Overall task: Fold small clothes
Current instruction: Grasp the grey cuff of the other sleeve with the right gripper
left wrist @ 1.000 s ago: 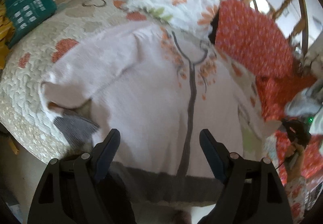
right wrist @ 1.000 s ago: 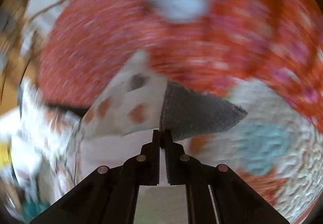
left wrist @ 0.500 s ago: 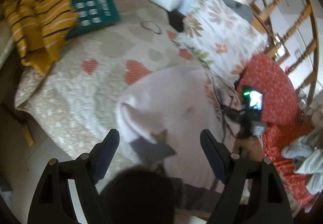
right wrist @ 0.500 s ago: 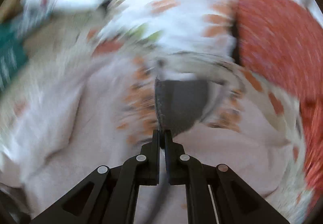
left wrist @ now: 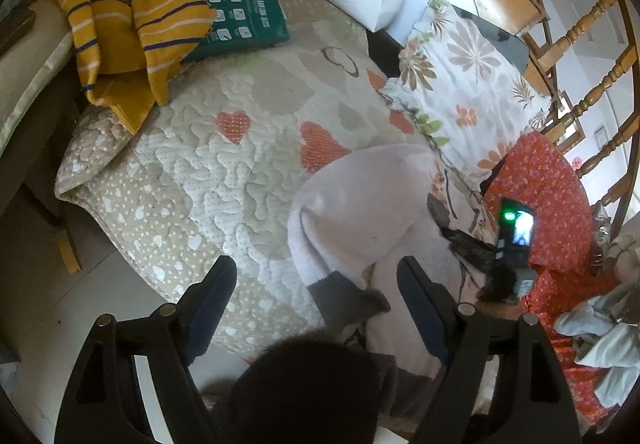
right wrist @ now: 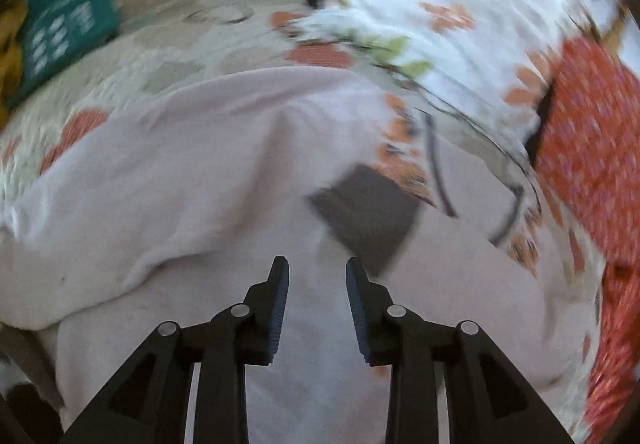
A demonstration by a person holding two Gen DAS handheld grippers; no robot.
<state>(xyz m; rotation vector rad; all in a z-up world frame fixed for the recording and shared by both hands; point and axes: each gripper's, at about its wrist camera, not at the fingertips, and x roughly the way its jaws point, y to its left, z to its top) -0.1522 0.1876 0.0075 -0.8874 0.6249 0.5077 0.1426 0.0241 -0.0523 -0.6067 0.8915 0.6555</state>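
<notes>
left hand-held gripper (left wrist: 316,284) spread, right hand-held gripper (right wrist: 317,276) parted

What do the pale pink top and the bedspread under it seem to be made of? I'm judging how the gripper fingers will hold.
Pale pink top: seemingly fleece or soft knit, matte and fuzzy, with grey ribbed cuffs. Bedspread: quilted cotton-like fabric, puffy stitched channels.

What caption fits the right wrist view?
Open right claw above a pale pink sweater, its grey cuff lying folded across the body.
</notes>
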